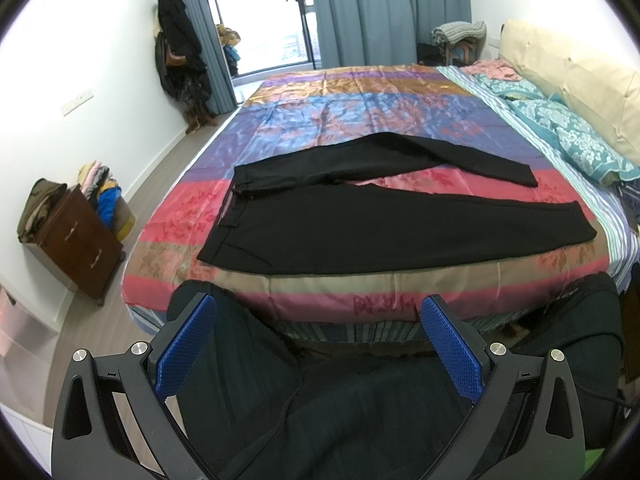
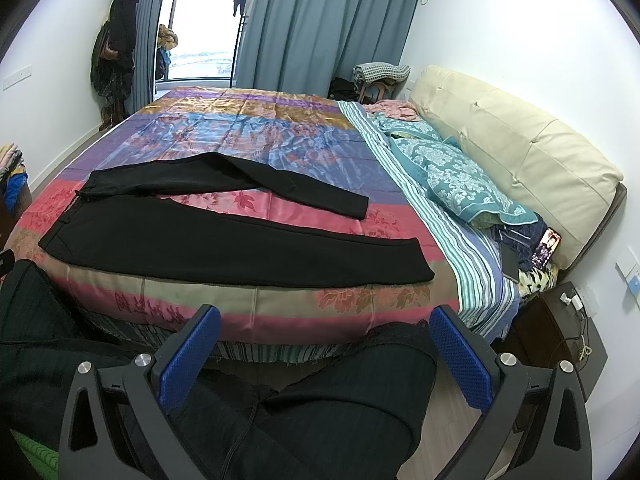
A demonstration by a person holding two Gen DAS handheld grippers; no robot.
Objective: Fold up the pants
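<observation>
Both tools hang short of the bed's near edge, above my own dark-trousered legs. The left hand-held gripper [image 1: 316, 330] stands wide apart, holding nothing, and the right hand-held gripper [image 2: 326, 338] is spread the same way, also empty. The black pants [image 1: 360, 232] lie flat across the bed [image 1: 360, 96], waistband to my left and cuffs to my right, the two legs splayed open with a wedge of cover showing between them.

My chief worry is the glossy bedspread [image 2: 256, 128]: it looks like satin, so I judge the pants may slide or drag the cover along when I pull one leg over the other. The near leg runs close to the bed's edge, and a careless tug could tip it off. Black on black also hides seams, so pinching a single layer is likely.

Around me: a cream headboard [image 2: 520, 152], teal pillows [image 2: 460, 184], blue curtains [image 2: 320, 20] beside a bright window, a wooden dresser [image 1: 76, 232] heaped with clothes, dark coats hanging on the wall.
</observation>
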